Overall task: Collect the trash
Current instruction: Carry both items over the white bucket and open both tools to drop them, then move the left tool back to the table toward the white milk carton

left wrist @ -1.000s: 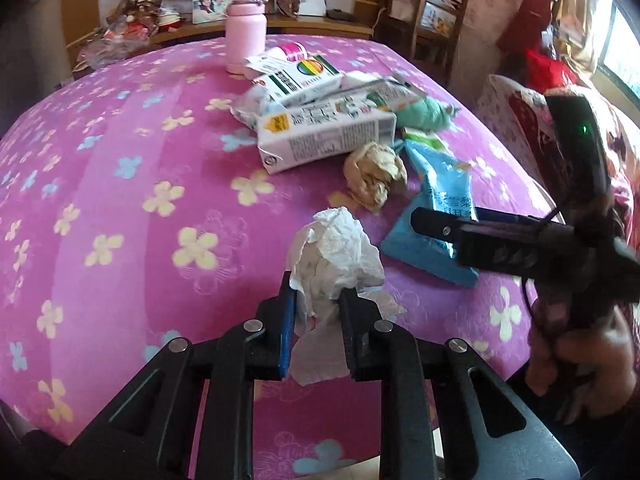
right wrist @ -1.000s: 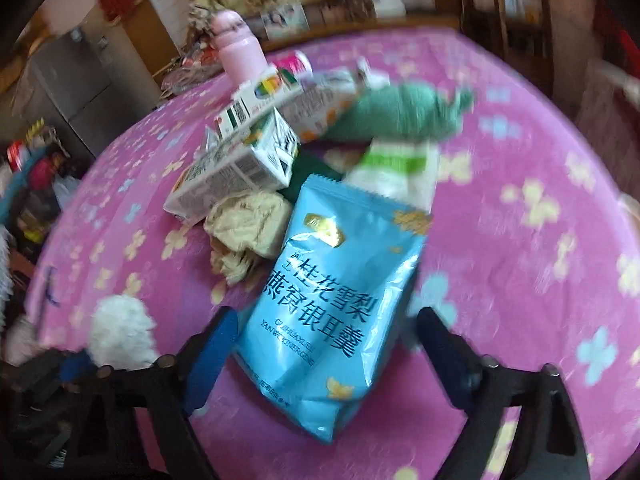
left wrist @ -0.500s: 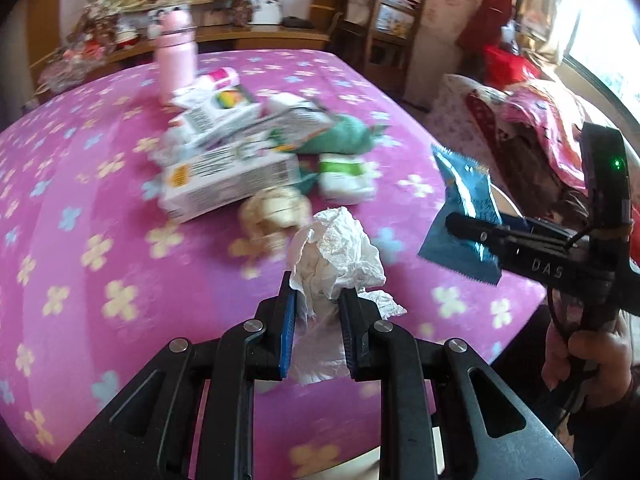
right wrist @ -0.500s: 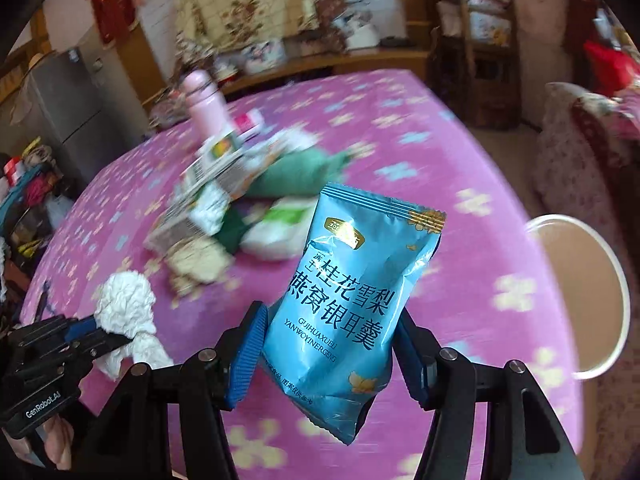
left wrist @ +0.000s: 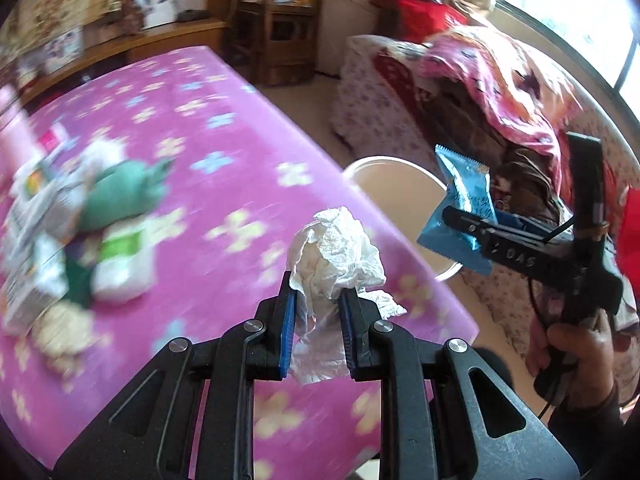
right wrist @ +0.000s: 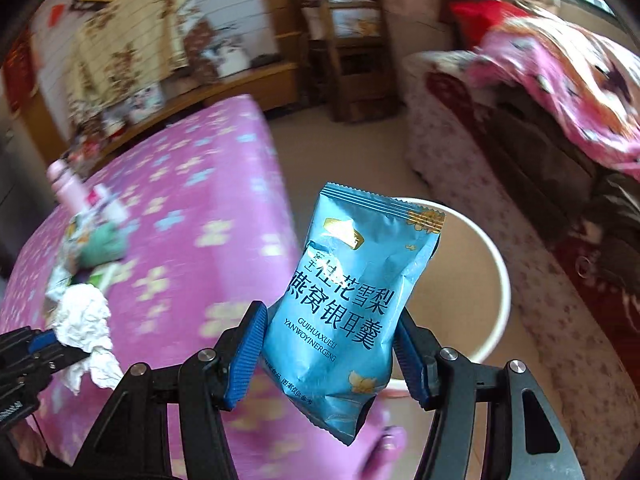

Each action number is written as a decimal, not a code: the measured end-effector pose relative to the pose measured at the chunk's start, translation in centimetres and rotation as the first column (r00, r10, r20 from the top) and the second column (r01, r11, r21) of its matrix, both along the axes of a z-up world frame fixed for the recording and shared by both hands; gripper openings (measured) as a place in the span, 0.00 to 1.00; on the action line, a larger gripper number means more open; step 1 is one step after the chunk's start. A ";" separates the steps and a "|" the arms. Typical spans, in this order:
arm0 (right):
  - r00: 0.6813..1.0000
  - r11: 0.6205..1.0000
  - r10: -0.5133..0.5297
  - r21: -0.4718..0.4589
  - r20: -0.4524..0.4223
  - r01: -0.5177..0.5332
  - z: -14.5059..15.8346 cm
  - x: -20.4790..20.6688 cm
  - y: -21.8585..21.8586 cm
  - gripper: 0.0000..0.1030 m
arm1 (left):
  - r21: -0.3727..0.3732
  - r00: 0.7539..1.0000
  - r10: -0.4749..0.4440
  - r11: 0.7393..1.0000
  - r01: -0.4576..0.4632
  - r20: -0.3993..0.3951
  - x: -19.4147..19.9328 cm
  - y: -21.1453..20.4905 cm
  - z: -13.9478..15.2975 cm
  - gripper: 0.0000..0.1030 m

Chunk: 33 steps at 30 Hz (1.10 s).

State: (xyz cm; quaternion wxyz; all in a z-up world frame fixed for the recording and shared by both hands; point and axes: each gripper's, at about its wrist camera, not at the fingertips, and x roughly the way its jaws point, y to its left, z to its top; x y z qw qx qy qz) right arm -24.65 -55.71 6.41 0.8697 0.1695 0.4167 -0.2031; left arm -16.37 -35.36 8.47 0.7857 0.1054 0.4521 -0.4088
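My left gripper [left wrist: 317, 300] is shut on a crumpled white tissue [left wrist: 336, 256] and holds it above the table's right edge. My right gripper [right wrist: 332, 344] is shut on a blue snack packet [right wrist: 352, 292] and holds it in the air over a round white bin [right wrist: 492, 276] on the floor. The bin [left wrist: 396, 188] also shows in the left wrist view, beyond the table edge, with the right gripper [left wrist: 456, 224] and blue packet [left wrist: 464, 208] above it. The tissue [right wrist: 82, 320] shows at lower left in the right wrist view.
The table has a pink flowered cloth [left wrist: 192, 128]. On its left lie cartons [left wrist: 36, 240], a green cloth lump [left wrist: 120, 192], a white-green pack [left wrist: 124, 264] and a crumpled brown paper [left wrist: 60, 324]. A sofa with pink bedding [left wrist: 492, 80] stands right; wooden shelves [left wrist: 284, 12] stand behind.
Both grippers have swung right, away from the pile, each still holding its item. The blue packet has gone from beside the table to above the white bin.
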 end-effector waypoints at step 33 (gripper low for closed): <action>1.000 0.999 -0.012 -0.037 -0.021 0.012 -2.9 0.7 -2.0 0.77 | 0.031 0.989 0.147 0.989 -0.147 0.020 2.3 -4.1 -3.0 0.53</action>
